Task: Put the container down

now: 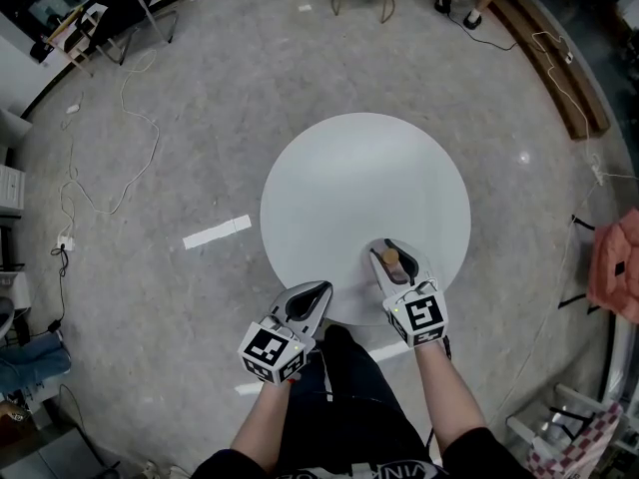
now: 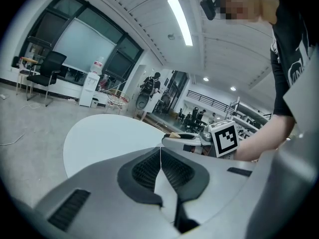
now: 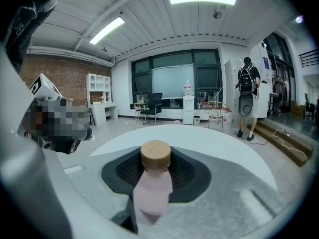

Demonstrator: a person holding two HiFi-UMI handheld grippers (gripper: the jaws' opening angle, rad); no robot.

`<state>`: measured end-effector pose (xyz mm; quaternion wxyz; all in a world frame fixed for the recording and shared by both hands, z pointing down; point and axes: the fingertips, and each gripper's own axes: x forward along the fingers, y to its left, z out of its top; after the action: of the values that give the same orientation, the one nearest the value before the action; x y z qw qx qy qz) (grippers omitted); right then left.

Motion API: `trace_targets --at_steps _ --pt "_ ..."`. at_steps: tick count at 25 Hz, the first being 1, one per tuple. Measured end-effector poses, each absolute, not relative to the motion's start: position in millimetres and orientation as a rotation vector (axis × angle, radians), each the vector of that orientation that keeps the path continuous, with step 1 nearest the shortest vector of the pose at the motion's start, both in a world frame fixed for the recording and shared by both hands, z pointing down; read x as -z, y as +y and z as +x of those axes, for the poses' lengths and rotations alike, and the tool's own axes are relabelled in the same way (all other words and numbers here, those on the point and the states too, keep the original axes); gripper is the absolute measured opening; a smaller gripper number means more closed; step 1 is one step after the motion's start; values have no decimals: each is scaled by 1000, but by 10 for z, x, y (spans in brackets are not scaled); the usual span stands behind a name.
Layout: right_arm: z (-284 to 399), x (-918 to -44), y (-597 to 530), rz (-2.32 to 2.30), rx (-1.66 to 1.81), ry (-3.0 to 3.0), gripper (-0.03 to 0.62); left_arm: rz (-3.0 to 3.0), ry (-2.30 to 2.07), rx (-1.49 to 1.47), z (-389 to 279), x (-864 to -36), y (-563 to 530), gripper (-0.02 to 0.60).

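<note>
A small pink container (image 3: 152, 188) with a round wooden lid (image 3: 155, 155) stands upright between the jaws of my right gripper (image 3: 155, 176), which is shut on it. In the head view that right gripper (image 1: 391, 259) hovers over the near right part of the round white table (image 1: 339, 183), the container's lid (image 1: 391, 257) showing between the jaws. My left gripper (image 1: 312, 295) is at the table's near edge, left of the right one. Its dark pads (image 2: 147, 171) meet with nothing between them, so it is shut. The right gripper (image 2: 192, 138) shows beyond it in the left gripper view.
The white table (image 3: 209, 138) stands on a grey floor (image 1: 180, 148). A strip of white tape (image 1: 217, 233) lies on the floor left of it. Cables (image 1: 110, 188) trail at the far left. A pink cloth (image 1: 617, 262) hangs at the right edge. A person (image 3: 247, 96) stands far off.
</note>
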<state>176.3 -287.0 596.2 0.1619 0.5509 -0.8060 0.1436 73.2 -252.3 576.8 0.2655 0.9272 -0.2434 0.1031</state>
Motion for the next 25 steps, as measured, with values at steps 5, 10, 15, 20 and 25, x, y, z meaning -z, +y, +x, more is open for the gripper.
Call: trace_targets --at_steps 5,10,15,20,25 --pt "1759 -5967 -2847 1567 -381 -2304 129 2506 -662 -274 744 -5756 -2476 14" --pt "1765 -5963 -2841 1570 -405 -2316 129 2503 -673 -276 719 -5756 -2417 14" --pt "1736 -5957 -2864 1571 -433 -2329 132 2500 -675 -275 698 -5758 -2386 14" --pt "1782 -5995 -2826 1573 -432 -2316 158 2497 -675 -274 719 -5760 -2335 14" --pt "1815 -5995 -2764 1595 -458 -2312 223 2501 -662 -278 725 -5742 -2273 14"
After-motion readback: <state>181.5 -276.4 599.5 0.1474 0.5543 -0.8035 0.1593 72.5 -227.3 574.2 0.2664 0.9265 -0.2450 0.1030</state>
